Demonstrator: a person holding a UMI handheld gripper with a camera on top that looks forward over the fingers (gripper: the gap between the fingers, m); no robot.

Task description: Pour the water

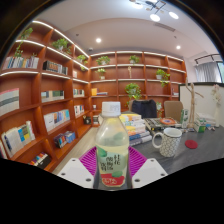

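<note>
The tool (112, 168) clamps the capped bottle (112, 148) low, so it may tip or miss the mug (169, 141) on the desk (195, 150).

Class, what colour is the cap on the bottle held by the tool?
Yellow; the cap tops the bottle, seen in the gripper view.

We see a brightly lit room, with recessed ceiling lights (152, 14) and glowing strips along the bookshelves (45, 80). Straight lines bow strongly outward, and distant shelves look soft.
</note>
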